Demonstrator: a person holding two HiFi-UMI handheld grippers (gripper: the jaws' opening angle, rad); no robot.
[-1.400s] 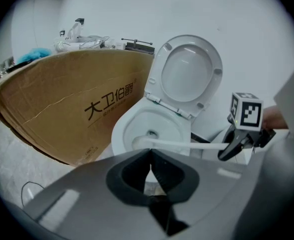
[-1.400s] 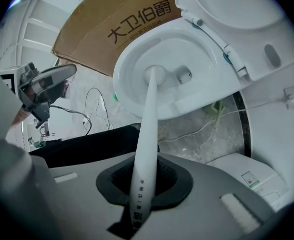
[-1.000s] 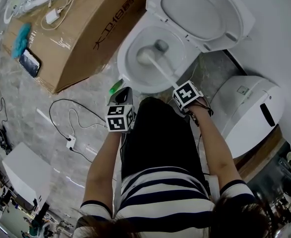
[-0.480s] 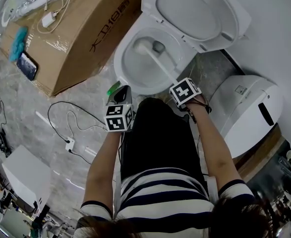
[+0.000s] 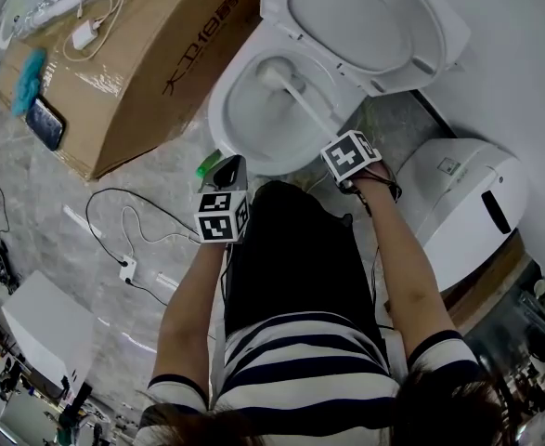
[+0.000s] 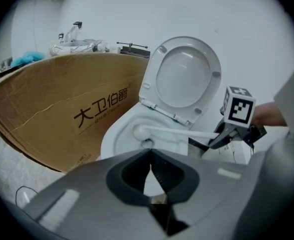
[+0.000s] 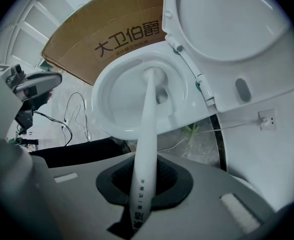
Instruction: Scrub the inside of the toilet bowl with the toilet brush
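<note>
White toilet brush (image 5: 303,108), head-first down into toilet bowl (image 5: 238,126)

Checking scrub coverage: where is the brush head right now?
Head view: the brush head lies inside the toilet bowl, at its far side near the raised seat, on the handle the right gripper grips.

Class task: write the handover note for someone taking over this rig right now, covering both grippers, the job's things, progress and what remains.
Right gripper: jaws shut on the toilet brush handle.
Left gripper: jaws together, empty, held in front of the bowl.
Brush head is inside the toilet bowl, near its rear wall; lid up.
Done: brush in bowl. Left: scrub round the inside; progress can't be told.
</note>
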